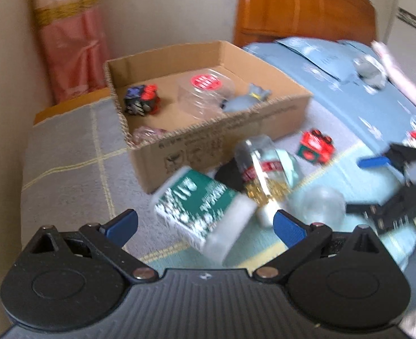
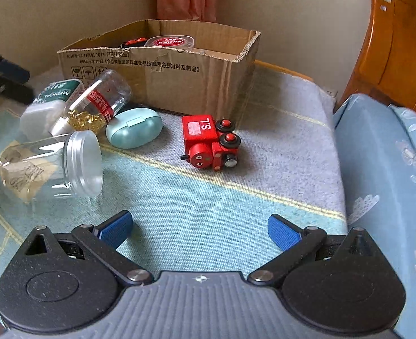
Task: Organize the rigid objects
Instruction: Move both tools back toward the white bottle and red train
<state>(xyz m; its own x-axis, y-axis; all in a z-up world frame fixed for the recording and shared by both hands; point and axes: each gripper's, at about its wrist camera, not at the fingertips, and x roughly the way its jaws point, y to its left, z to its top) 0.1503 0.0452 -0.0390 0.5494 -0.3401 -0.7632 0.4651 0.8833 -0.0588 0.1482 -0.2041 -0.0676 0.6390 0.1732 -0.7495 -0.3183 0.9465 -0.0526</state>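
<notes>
A: How far along was the sorting?

B: Partway, I'd judge. The box (image 2: 162,67) already held a dark toy block (image 1: 141,100), a clear tub with a red lid (image 1: 205,90), a grey figure (image 1: 247,99) and something pinkish in the near corner, too blurred to name. Still out on the blanket (image 2: 208,212) were the green bottle (image 2: 52,101), the capsule bottle (image 2: 95,104), the mint case (image 2: 134,127), the empty jar (image 2: 52,166) and the red train (image 2: 208,141).

A: And the grippers?

B: Both were spread wide and held nothing. The left gripper (image 1: 205,226) hovered just over the green bottle (image 1: 202,212), which lay on its side between the blue pads, though I couldn't tell if either pad touched it. The right gripper (image 2: 199,230) hung above bare blanket, with the train ahead of it and well apart.

A: So the likely next picks?

B: The green bottle for the left, probably; the train looked the natural one for the right. That's a guess.

A: Did the views differ much?

B: Yes. The left view looked down into the box and showed its contents, but was motion-blurred. It also caught the right gripper (image 1: 391,180) at its right edge. The right view was sharp and showed the loose pile clearly: capsule bottle leaning across the green bottle, case just beside them, jar lying nearer. Of the box's inside it showed only the red lid and a bit of the block over the rim. The left gripper showed only as a dark blur at that view's left edge.
</notes>
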